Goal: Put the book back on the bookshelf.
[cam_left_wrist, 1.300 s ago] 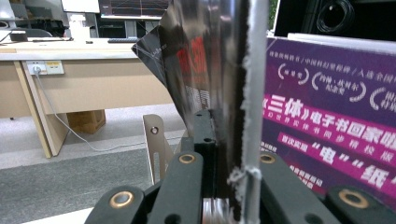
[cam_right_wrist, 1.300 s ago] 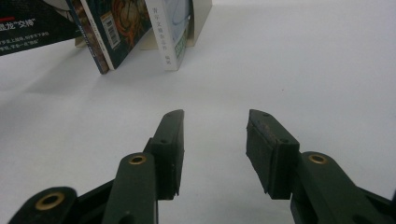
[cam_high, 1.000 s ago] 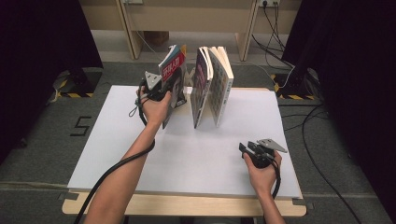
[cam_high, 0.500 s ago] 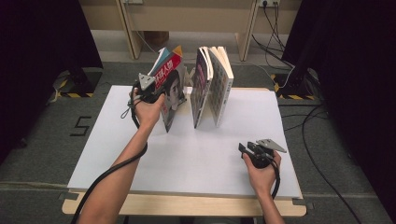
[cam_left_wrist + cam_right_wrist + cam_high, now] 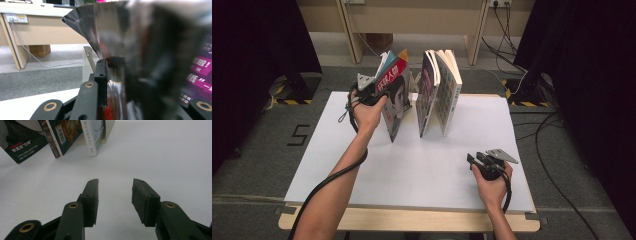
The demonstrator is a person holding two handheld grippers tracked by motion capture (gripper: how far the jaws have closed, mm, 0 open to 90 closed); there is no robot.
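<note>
High view: a white rectangular worktop [image 5: 412, 170] on a pale wooden frame, dark floor around it. Near the far edge, left of centre, a glossy magazine with a red title band and a face on its cover [image 5: 393, 97] stands tilted, its top leaning toward the far right and its bottom corner on the white surface. The left gripper [image 5: 371, 91], black with a grey three-cornered plate on top, is at the magazine's left side in the person's left hand [image 5: 368, 114], cable trailing down the forearm. Just right of the magazine, apart from it, a small group of upright books with pale page edges and dark covers [image 5: 438, 90] stands near the middle of the far edge, fanned slightly. The right gripper [image 5: 479, 161], also black with a grey plate, rests low near the front right corner in the right hand [image 5: 492, 186], well apart from the books. Left gripper view: the magazine [image 5: 140, 57] sits blurred and very close, pages splayed at the top; one black pad [image 5: 102, 82] lies against its cover, the other jaw is hidden behind the pages. The jaws have just been opening, with the magazine between them; whether they grip it I cannot tell. Right gripper view: the right gripper [image 5: 115, 200] has both pads parted moderately wide over bare white worktop [image 5: 155, 155], holding nothing. The books [image 5: 75, 135] stand at the far edge beyond it, and the magazine's dark lower corner [image 5: 22, 147] is at upper left.
</note>
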